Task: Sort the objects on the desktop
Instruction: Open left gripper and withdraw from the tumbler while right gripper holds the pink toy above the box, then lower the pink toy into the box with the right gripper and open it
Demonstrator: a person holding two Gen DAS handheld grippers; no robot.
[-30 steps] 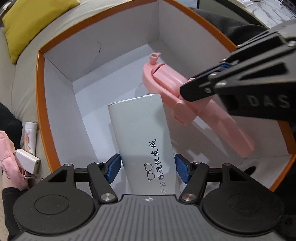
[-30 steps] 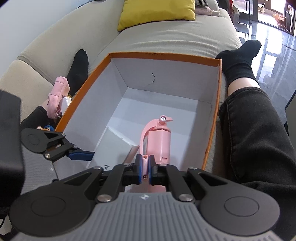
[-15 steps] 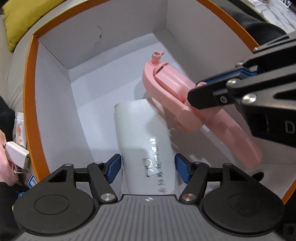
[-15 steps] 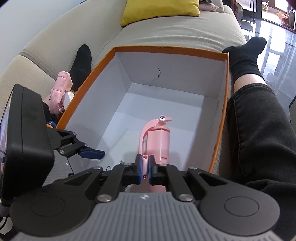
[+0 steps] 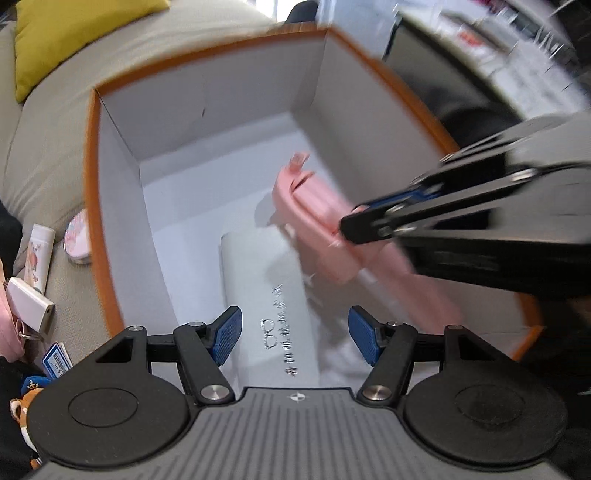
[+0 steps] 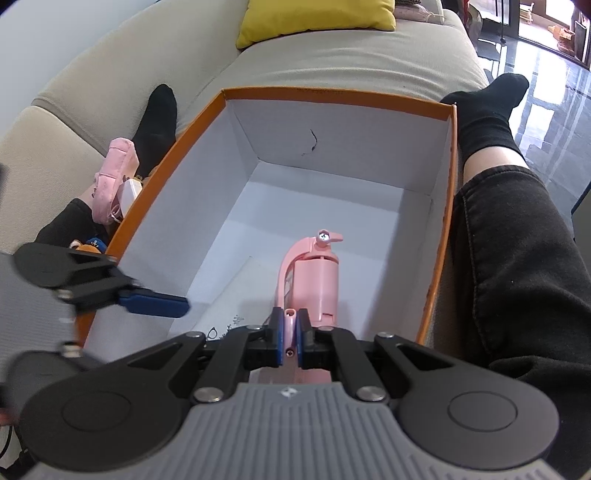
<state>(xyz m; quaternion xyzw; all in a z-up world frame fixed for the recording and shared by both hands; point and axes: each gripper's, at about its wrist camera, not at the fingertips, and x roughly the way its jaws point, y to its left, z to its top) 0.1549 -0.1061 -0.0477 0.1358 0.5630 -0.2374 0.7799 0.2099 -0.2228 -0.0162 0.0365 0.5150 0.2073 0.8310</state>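
Observation:
An orange box (image 5: 94, 221) with a white inside stands on the sofa. A white glasses case (image 5: 266, 280) with dark lettering lies on the box floor. My left gripper (image 5: 295, 334) hangs above the case's near end, open, its blue pads clear of the case on both sides. My right gripper (image 6: 291, 336) is shut on the thin handle of a pink folding holder (image 6: 321, 280), which tilts down into the box beside the case (image 6: 229, 295). In the left wrist view, the right gripper (image 5: 354, 221) reaches in from the right over the pink holder (image 5: 314, 218).
Left of the box lie a pink pouch (image 6: 118, 166), a white charger (image 5: 27, 306), a small tube (image 5: 37, 258), a round tin (image 5: 77, 240), a blue card (image 5: 55, 358) and a plush toy (image 5: 22, 402). A person's legs (image 6: 517, 258) flank the box. A yellow cushion (image 6: 317, 14) is behind.
My left gripper has lifted up and away from the white case, jaws still wide, so more of the box and sofa shows. The right gripper and pink holder have stayed put.

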